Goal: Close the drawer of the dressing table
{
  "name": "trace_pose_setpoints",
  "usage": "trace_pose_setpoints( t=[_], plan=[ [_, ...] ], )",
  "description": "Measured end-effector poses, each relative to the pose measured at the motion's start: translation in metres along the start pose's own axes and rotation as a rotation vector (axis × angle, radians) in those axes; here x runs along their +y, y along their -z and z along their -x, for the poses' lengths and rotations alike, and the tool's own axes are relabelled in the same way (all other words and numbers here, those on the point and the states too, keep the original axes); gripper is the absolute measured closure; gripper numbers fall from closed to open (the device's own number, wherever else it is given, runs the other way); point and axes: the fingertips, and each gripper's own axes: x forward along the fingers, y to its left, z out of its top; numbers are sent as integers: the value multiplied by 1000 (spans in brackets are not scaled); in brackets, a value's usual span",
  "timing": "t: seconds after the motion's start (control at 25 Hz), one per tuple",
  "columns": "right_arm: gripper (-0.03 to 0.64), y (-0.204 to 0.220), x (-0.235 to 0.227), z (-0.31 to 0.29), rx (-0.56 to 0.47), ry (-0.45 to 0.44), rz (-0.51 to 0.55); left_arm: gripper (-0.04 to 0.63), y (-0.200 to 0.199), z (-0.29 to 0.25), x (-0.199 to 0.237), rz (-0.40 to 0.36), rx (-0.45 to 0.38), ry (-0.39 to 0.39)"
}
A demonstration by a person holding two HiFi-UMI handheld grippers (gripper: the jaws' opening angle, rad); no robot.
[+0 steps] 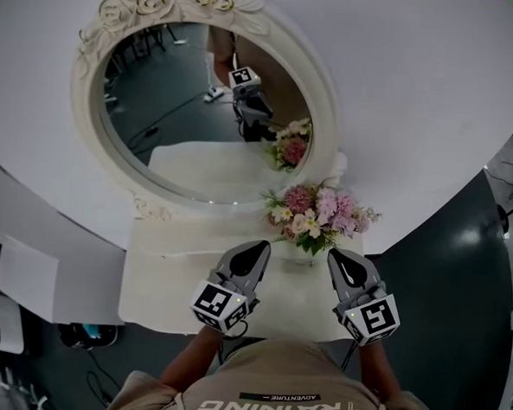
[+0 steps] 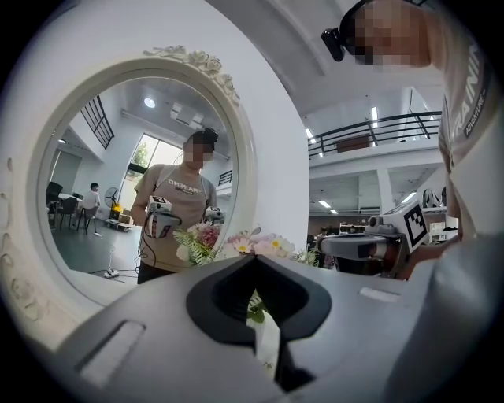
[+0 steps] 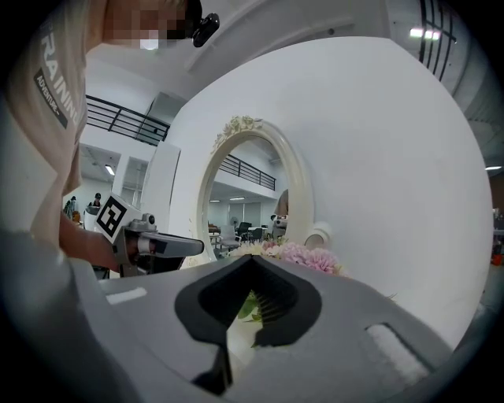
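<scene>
The white dressing table [image 1: 160, 289] stands against the wall, with an oval mirror [image 1: 202, 110] in a carved rose frame at its back. I cannot see its drawer: the table's front edge runs under my chest. My left gripper [image 1: 258, 246] and right gripper [image 1: 338, 255] hover side by side over the tabletop, both shut and empty, tips toward the mirror. In the left gripper view the left gripper [image 2: 253, 260] points at the mirror [image 2: 134, 181]. Through the right gripper view, the right gripper [image 3: 250, 260] faces the bouquet [image 3: 303, 256].
A vase of pink and white flowers [image 1: 321, 214] stands at the table's back right, just beyond the fingertips. White boxes [image 1: 1, 271] sit to the left of the table. Dark floor with cables [image 1: 90, 367] lies on both sides.
</scene>
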Motion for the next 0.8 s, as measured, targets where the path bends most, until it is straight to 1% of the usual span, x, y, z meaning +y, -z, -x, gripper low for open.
trace_pose_setpoints(
  t=[0.12, 0.32, 0.8],
  plan=[
    [615, 1, -1, 0, 1, 7, 1, 580, 4, 1, -3, -3, 6, 2],
    [615, 4, 0, 0, 3, 7, -13, 580, 10, 3, -1, 28, 8, -5],
    [615, 13, 6, 5, 8, 12, -26, 580, 15, 10, -3, 56, 11, -13]
  ],
)
